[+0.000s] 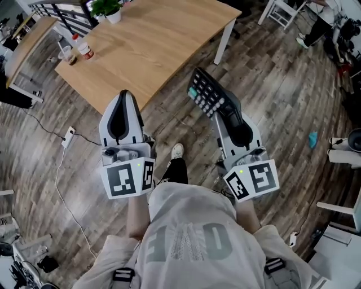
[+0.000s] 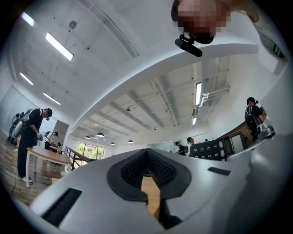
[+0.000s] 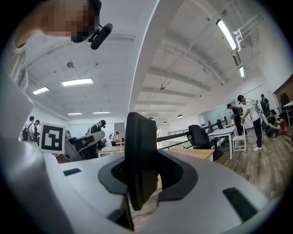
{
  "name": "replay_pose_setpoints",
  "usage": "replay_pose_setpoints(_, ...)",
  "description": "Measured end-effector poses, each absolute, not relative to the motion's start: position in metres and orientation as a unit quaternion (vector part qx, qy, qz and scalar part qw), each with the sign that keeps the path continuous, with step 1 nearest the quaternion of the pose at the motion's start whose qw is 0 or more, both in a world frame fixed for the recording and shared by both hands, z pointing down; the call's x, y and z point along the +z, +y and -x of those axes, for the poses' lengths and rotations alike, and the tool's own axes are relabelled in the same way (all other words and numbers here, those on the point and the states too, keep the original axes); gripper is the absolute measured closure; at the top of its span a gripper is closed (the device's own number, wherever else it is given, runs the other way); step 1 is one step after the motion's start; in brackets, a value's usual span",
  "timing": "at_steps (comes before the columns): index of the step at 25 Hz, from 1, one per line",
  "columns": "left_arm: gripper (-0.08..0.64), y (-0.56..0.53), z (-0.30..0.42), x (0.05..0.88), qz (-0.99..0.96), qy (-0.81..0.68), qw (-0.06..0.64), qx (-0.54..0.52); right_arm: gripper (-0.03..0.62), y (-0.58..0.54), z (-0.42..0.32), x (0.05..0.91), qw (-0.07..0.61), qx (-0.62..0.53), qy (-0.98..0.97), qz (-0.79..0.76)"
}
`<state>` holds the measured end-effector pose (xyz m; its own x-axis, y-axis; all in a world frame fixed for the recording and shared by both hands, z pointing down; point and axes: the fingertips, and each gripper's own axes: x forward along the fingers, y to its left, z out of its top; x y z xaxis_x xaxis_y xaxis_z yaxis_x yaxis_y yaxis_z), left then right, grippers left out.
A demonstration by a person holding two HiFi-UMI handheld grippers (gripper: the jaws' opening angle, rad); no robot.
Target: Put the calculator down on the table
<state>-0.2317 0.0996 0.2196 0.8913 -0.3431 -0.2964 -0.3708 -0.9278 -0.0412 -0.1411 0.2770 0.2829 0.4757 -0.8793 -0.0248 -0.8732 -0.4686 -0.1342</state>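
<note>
In the head view my right gripper (image 1: pixel 224 110) is shut on the near end of a black calculator (image 1: pixel 208 92). The calculator sticks out forward, keys up, over the wooden floor just short of the wooden table (image 1: pixel 163 34). In the right gripper view the calculator (image 3: pixel 140 155) stands edge-on between the pads of the right gripper (image 3: pixel 143 176). My left gripper (image 1: pixel 124 104) hovers by the table's near edge with its jaws together and nothing in them. In the left gripper view the left gripper (image 2: pixel 147 160) points slightly upward, and the calculator (image 2: pixel 215 148) shows at the right.
A bottle (image 1: pixel 85 49) and a cup (image 1: pixel 68 55) stand at the table's left end, with a potted plant (image 1: pixel 109 9) behind them. A power strip (image 1: pixel 69 136) and its cable lie on the floor at left. A white chair (image 1: pixel 282 11) stands at far right.
</note>
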Motion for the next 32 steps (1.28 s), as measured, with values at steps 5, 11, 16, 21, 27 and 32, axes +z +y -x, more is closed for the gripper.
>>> replay_pose_setpoints(5, 0.551, 0.056, 0.181, 0.213, 0.973, 0.169, 0.047, 0.147, 0.471, 0.226, 0.091, 0.274, 0.067, -0.026, 0.511, 0.856)
replay_pose_setpoints(11, 0.551, -0.009, 0.135, 0.203, 0.972, 0.165, 0.057, 0.156, 0.471, 0.159, 0.037, 0.262, 0.071, -0.025, 0.512, 0.856)
replay_pose_setpoints(16, 0.551, -0.060, 0.101, 0.194, 0.972, 0.160, 0.053, 0.165, 0.471, 0.108, 0.008, 0.256, 0.065, -0.027, 0.519, 0.852)
replay_pose_setpoints(21, 0.551, -0.077, 0.070, 0.199, 0.973, 0.162, 0.043, 0.161, 0.471, 0.091, -0.020, 0.257, 0.059, -0.037, 0.522, 0.850)
replay_pose_setpoints(27, 0.551, -0.090, 0.042, 0.214, 0.972, 0.179, 0.034, 0.148, 0.471, 0.070, -0.059, 0.267, 0.061, -0.044, 0.539, 0.839)
replay_pose_setpoints(32, 0.551, -0.103, 0.013, 0.213, 0.966, 0.210, 0.045, 0.144, 0.471, 0.046, -0.095, 0.263, 0.064, -0.032, 0.572, 0.817)
